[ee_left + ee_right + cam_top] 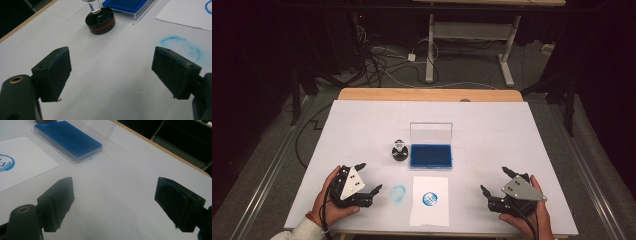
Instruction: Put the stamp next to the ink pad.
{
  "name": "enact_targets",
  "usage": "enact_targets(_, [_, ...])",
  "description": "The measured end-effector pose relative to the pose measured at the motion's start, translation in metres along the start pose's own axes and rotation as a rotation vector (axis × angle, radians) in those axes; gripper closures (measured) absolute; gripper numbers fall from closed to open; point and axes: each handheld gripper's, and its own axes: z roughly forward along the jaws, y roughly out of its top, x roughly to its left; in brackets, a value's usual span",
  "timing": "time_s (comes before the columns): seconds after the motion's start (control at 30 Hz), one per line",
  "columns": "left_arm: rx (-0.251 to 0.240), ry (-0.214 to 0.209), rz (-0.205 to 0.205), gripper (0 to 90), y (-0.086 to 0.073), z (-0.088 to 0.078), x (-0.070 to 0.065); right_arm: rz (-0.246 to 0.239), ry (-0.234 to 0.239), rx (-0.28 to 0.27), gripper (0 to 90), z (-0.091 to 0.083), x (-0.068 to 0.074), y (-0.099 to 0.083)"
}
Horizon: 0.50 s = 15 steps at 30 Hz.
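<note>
Both grippers resting jaws-apart, empty; paper already stamped, so probably idling or reaching for stamp next.

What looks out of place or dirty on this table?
A smeared blue ink ring sits directly on the white table, left of the stamped paper. It looks like a stray stamp print. The right claw also has blue ink on one finger.

You held the left gripper and right gripper wide-jawed, low on the white table. Between them lay 1 paper sheet with a blue stamp mark; beyond it, the ink pad and stamp.
</note>
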Motion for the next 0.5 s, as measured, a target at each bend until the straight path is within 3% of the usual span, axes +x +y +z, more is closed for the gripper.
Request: enact_targets(0.5, [0.002, 0.002, -0.034, 15.8, -0.0013, 0.0014, 0.0061, 0.028, 0.018, 0.006, 16.4, 0.0052, -0.0020, 0.0007])
